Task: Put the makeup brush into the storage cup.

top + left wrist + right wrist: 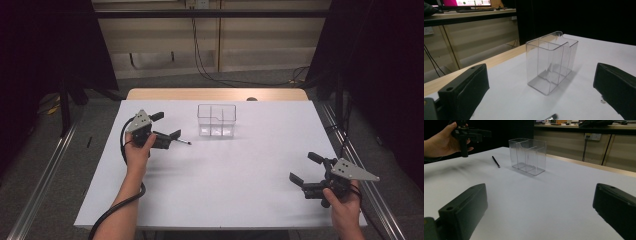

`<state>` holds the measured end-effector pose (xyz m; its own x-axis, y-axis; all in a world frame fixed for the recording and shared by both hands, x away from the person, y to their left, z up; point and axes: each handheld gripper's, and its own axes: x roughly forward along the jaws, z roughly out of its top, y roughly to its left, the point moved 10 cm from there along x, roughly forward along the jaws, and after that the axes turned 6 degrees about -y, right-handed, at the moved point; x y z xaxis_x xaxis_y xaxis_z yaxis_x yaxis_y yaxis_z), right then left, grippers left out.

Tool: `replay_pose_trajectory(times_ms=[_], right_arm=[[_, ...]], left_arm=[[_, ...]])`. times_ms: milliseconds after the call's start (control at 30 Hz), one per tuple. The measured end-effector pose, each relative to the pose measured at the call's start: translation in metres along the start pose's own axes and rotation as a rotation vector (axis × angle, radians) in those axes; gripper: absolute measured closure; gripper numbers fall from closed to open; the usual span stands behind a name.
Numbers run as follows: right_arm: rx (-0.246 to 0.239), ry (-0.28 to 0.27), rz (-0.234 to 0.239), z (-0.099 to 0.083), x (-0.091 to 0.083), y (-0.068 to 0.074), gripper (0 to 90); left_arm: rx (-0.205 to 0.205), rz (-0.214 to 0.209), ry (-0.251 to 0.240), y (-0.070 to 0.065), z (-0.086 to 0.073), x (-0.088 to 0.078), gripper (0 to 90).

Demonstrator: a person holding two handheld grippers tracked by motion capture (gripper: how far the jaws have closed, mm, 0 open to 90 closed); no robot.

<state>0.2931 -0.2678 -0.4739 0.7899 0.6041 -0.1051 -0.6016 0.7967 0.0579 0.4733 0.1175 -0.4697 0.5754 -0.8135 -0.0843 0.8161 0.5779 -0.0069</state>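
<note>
While a person's hands work at the white-covered bench (215, 190), the right tongs (306, 168) hover near its front right corner, jaws spread wide w/ nothing between them. Farther in, on the left, the left tongs (169, 126) are held just above the sheet, jaws likewise apart & empty, aimed toward a black pen (182, 142). Pen lies flat on the sheet just beyond the jaw tips, not touching them, its tip seen at the bottom edge of the left gripper view (552, 117). Beyond it, near centre-back, a clear plastic organizer (216, 120) w/ inner dividers stands upright, empty, close to the pen but apart from it. Behind the bench: cables along the wall.
</note>
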Motion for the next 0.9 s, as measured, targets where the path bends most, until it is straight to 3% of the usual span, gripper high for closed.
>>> replay_pose_trajectory(times_ms=[667,900], right_arm=[[0.003,0.001,0.000,-0.001,0.000,-0.001,0.0],[0.003,0.002,0.003,-0.001,0.000,0.000,0.0]], left_arm=[[-0.036,0.059,-0.064,0.026,0.001,0.005,0.0],[-0.025,0.062,-0.027,0.029,-0.005,0.010,0.0]])
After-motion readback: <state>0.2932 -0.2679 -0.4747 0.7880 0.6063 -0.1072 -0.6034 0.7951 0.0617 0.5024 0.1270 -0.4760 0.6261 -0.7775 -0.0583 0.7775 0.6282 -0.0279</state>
